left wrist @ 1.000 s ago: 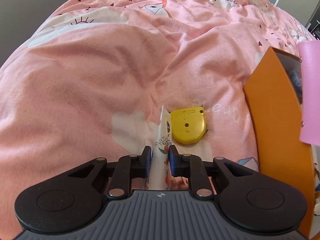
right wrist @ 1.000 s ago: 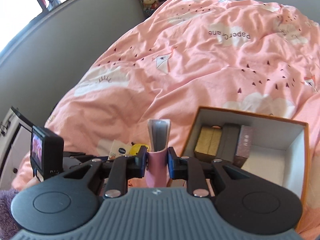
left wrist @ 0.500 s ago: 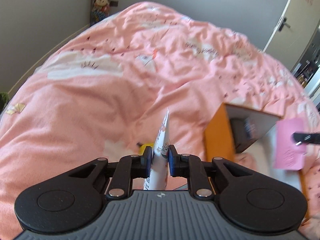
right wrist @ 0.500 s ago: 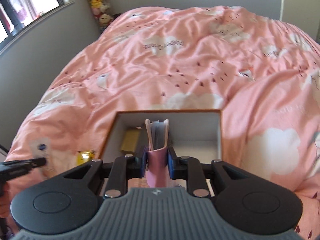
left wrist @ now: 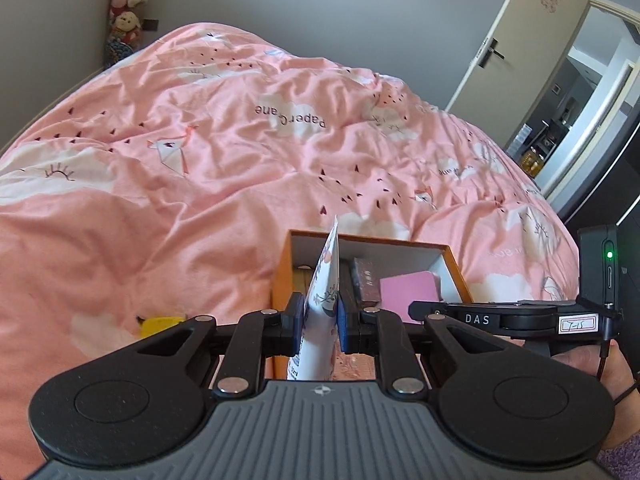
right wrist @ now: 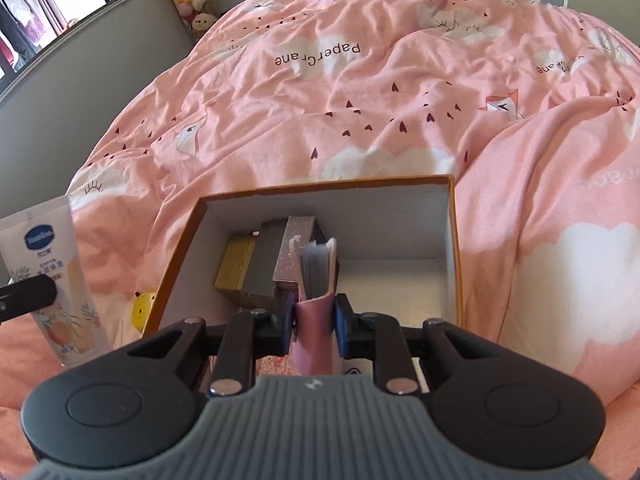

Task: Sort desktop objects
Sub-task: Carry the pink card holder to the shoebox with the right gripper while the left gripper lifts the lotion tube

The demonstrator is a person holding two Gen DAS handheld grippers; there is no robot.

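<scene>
Left to right. My left gripper (left wrist: 319,326) was clamped on the cream tube (left wrist: 322,312), held just short of the orange box (right wrist: 182,248); my right gripper (right wrist: 313,320) gripped the pink notebook (right wrist: 316,328) above the box's free floor. To finish well, I judged, each item should be lowered clear of the small boxes (right wrist: 260,266) already inside, right first. The yellow tape measure (right wrist: 143,308) lay on the bedspread (left wrist: 200,168), beside the box's left wall.

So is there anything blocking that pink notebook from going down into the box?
Nothing visible does. The pink notebook, clamped in the right gripper, hangs over the open orange box. The small boxes fill only its left side; the white floor on the right is bare.
</scene>
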